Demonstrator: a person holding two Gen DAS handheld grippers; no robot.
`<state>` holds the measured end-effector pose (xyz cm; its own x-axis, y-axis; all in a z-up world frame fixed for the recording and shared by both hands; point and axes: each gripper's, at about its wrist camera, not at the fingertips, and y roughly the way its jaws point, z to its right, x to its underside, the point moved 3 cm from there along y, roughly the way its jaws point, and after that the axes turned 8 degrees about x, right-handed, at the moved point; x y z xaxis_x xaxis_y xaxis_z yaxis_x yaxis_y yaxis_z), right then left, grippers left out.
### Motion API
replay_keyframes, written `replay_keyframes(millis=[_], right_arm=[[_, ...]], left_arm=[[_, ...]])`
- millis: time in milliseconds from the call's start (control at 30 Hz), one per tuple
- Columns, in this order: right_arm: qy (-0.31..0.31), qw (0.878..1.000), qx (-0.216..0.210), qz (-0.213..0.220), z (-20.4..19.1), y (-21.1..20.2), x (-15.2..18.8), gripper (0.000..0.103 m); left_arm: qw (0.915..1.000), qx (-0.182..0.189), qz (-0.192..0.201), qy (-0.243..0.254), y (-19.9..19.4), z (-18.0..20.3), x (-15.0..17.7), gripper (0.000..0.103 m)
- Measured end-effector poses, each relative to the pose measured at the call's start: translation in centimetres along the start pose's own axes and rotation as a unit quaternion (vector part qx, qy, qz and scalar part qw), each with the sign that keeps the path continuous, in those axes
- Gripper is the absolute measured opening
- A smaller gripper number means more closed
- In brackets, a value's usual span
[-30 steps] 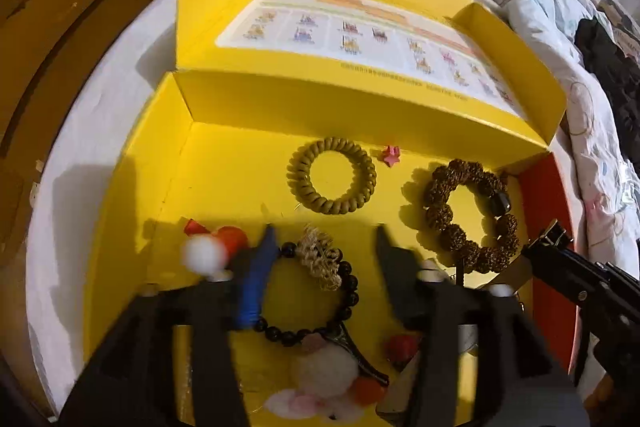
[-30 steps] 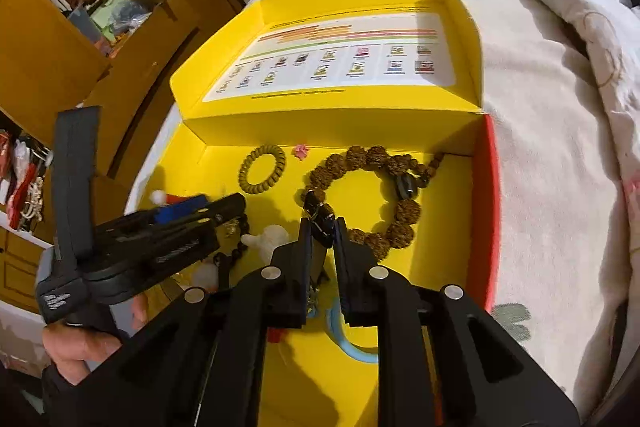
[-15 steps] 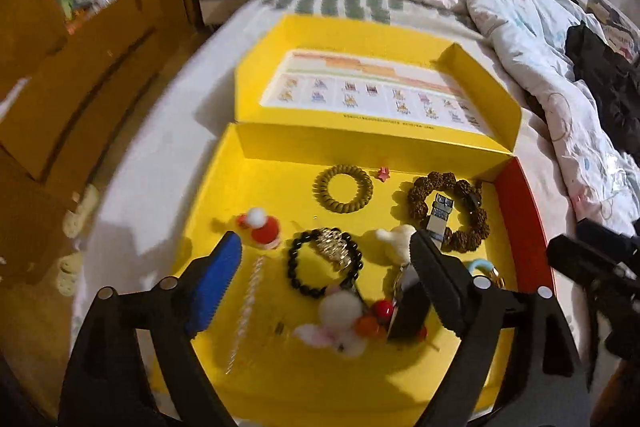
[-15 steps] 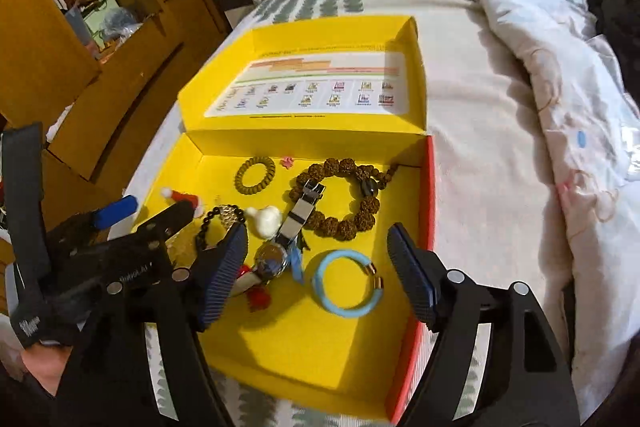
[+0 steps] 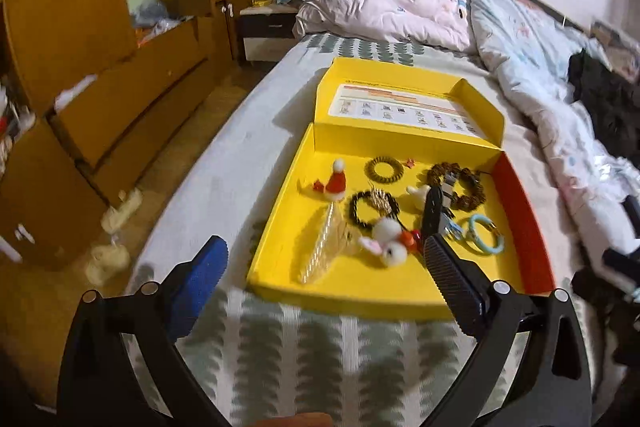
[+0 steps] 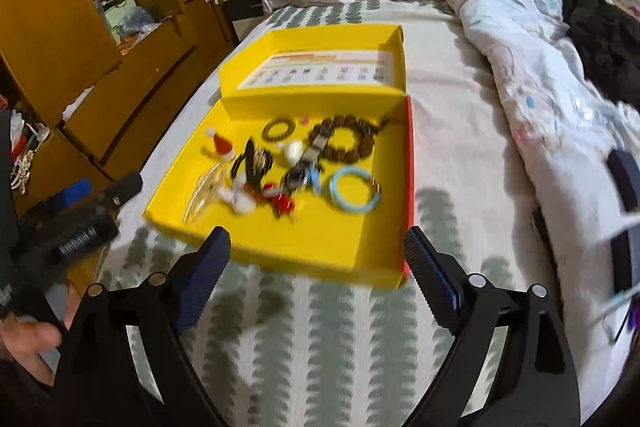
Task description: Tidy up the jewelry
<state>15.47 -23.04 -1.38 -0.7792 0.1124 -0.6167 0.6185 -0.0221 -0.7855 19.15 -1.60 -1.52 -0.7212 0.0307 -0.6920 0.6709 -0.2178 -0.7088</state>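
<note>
An open yellow box (image 5: 288, 223) (image 6: 352, 255) lies on the bed and holds the jewelry: a coil hair tie (image 5: 384, 169), a brown bead bracelet (image 5: 472, 193) (image 6: 352, 147), a black bead bracelet (image 5: 360, 213), a watch (image 5: 444, 203) (image 6: 304, 167), a light blue bangle (image 5: 484, 235) (image 6: 352, 193), a small Santa hat (image 5: 336, 181) and pom-pom pieces (image 5: 388, 239). My left gripper (image 5: 324, 287) is open and empty, held back over the box's near edge. My right gripper (image 6: 320, 267) is open and empty, also at the near edge. The left gripper shows at the left of the right wrist view (image 6: 80, 223).
The box lid (image 5: 400, 103) stands open at the far side. A crumpled duvet (image 5: 540, 75) and dark clothes (image 5: 608, 107) lie to the right. Wooden cabinets (image 5: 100, 67) stand to the left of the bed. A patterned sheet (image 6: 320, 327) covers the bed near me.
Both grippers have pulled back and up from inside the box. The right gripper was shut on the watch, opened and left it in the box. The left gripper opened wider.
</note>
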Motion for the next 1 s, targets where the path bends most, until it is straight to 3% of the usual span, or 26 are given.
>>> replay_keyframes(millis=[267, 333, 400, 700, 1000], right_arm=[[0.008, 1.000, 0.008, -0.015, -0.6, -0.9, 6.7, 0.090], [0.014, 1.000, 0.011, -0.015, -0.7, -0.9, 7.8, 0.090], [0.016, 1.000, 0.016, -0.010, -0.6, -0.8, 8.5, 0.090], [0.001, 0.998, 0.056, 0.029, -0.8, -1.1, 8.5, 0.091], [-0.017, 0.997, 0.058, 0.046, -1.9, -0.3, 8.0, 0.094]], left_arm=[[0.9996, -0.005, -0.008, -0.026, -1.2, -1.1, 3.8, 0.097], [1.0000, 0.000, 0.002, -0.004, -1.7, -0.1, 3.9, 0.097], [0.9995, -0.022, 0.015, 0.013, -2.2, 0.4, 4.4, 0.097], [0.9959, -0.038, 0.057, 0.059, -3.2, 2.6, 6.0, 0.097], [0.9934, -0.039, 0.082, 0.070, -4.0, 3.3, 6.1, 0.097]])
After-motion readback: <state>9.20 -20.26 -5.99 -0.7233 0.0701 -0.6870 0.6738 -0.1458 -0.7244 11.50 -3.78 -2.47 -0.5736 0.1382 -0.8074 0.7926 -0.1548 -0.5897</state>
